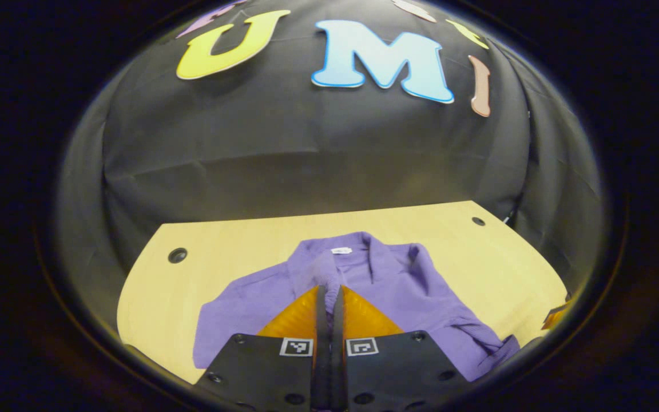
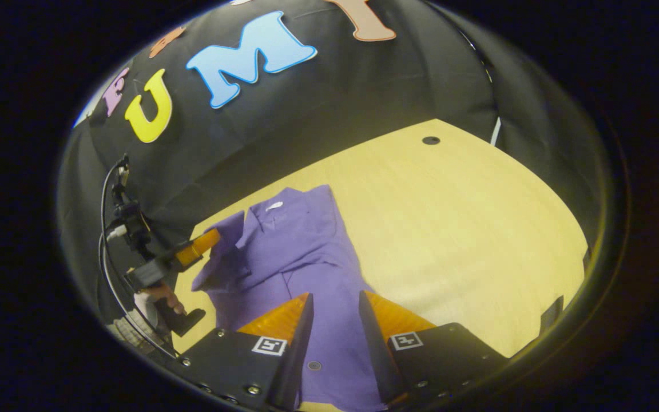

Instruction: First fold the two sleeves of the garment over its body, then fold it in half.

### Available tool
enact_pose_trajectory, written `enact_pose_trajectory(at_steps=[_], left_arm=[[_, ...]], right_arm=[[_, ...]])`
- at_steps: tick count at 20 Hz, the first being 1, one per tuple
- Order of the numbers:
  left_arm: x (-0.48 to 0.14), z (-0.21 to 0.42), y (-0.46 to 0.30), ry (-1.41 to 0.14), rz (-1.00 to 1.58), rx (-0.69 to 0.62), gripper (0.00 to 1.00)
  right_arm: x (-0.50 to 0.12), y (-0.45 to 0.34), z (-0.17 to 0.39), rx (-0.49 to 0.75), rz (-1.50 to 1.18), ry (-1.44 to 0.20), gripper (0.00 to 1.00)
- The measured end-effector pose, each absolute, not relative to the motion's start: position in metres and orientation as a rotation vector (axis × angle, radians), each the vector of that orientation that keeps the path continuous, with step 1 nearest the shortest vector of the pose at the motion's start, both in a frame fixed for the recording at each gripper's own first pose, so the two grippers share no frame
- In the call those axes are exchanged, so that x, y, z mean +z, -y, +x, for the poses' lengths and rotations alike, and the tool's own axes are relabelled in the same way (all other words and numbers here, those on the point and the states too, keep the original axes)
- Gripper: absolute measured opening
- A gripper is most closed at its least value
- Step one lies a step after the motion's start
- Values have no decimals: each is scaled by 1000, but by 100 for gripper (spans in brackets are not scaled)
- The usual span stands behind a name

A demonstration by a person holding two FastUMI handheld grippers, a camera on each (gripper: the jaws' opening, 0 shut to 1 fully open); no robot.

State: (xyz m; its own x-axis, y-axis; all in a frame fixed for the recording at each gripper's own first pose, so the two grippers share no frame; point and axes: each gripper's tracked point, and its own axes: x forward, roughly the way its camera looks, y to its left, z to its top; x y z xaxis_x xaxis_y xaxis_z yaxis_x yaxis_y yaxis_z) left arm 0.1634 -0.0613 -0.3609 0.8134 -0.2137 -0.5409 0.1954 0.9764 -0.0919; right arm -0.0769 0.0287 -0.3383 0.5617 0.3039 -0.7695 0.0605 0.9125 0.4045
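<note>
**Shirt on table: left gripper closed at the fabric, right gripper open above it**

1. Table: a pale wooden top with small round holes near its far corners. It carries the shirt.

2. Shirt: a purple collared garment lying flat on the table, collar toward 12 o'clock in the left gripper view. In the right gripper view the shirt runs from about 11 o'clock down to 6 o'clock. One sleeve is lifted at 9 o'clock.

3. Left gripper: the jaws are brought together with almost no gap, and a fold of purple cloth rises at the tips. Whether both fingers press on it cannot be told. In the right gripper view this gripper sits at 9 o'clock, tip at the raised sleeve, with a hand on its grip.

4. Right gripper: the jaws stand well apart, holding nothing, over the lower part of the shirt.
</note>
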Motion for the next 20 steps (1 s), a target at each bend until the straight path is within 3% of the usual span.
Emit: enact_pose_trajectory(at_steps=[11, 20], left_arm=[[-360, 179, 177, -551, -63, -380, 7], [-401, 179, 223, -633, -44, -409, 7]], right_arm=[[-373, -5, -136, 102, 388, -1112, 51], [-385, -5, -157, 89, 372, -1189, 51]])
